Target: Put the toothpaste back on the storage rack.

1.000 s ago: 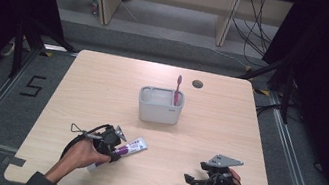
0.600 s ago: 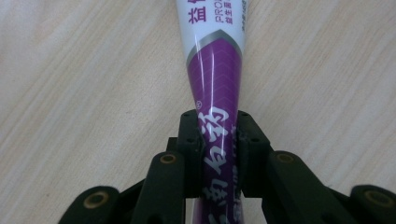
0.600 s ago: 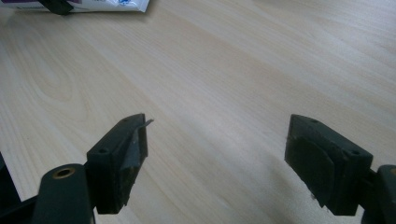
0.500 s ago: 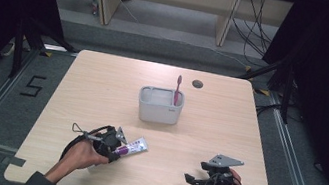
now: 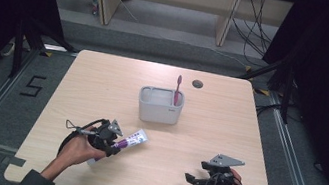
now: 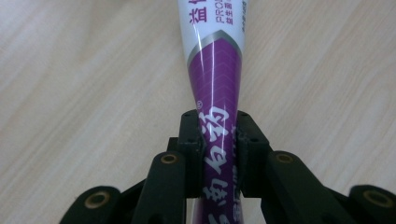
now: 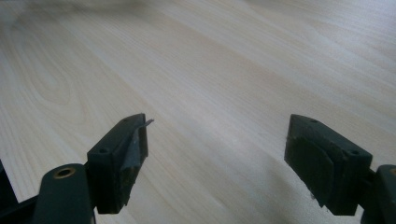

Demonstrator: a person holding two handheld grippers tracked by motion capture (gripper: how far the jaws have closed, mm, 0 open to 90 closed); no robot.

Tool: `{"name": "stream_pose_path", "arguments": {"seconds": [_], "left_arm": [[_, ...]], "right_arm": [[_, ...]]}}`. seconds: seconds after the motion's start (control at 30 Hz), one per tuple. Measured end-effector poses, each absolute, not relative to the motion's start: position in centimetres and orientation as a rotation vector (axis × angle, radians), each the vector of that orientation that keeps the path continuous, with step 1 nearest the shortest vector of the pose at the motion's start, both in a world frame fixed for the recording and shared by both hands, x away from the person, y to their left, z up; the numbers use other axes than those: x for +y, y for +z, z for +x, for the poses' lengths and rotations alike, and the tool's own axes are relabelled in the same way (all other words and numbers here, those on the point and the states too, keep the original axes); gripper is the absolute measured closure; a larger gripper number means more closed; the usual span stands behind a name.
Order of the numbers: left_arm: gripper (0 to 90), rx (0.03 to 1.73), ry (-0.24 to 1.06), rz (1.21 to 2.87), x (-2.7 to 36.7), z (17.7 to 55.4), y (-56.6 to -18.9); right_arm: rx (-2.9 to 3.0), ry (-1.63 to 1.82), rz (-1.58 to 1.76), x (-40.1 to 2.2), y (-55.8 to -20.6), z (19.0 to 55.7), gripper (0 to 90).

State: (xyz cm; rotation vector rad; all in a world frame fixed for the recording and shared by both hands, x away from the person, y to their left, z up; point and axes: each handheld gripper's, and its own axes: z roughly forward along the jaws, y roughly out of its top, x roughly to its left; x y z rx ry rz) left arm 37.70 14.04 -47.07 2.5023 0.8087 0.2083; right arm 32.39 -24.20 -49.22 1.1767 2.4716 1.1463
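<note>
Now toothpaste tube (image 6: 215,88) pinched between left gripper (image 6: 216,135) jaws.

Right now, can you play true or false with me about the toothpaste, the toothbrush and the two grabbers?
1. The left gripper is shut on the purple and white toothpaste tube. True.
2. The right gripper is holding the toothbrush. False: its jaws are wide open with nothing between them, over bare table.
3. The pink toothbrush stands upright in the grey holder. True.
4. The toothpaste tube is inside the holder. False: in the high view it is near the front left of the table, apart from the holder.
5. The holder sits near the middle of the table. True.
</note>
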Motion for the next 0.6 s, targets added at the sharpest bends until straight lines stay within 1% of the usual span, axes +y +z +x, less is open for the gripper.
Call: {"name": "stream_pose_path", "arguments": {"seconds": [0.17, 0.37, 0.6], "left_arm": [[75.1, 0.81, 0.213, 2.431, 14.4, 37.9, -46.3], [75.1, 0.81, 0.253, 2.343, 14.8, 38.0, -45.4], [75.0, 0.807, 0.331, 2.199, 15.1, 37.9, -44.0]], "right_arm": [[2.472, 1.141, 1.167, -24.3, -49.2, 32.4, 22.5], [2.475, 1.167, 1.183, -24.2, -49.3, 32.4, 22.5], [2.467, 1.154, 1.159, -24.4, -49.2, 32.5, 22.5]]}}
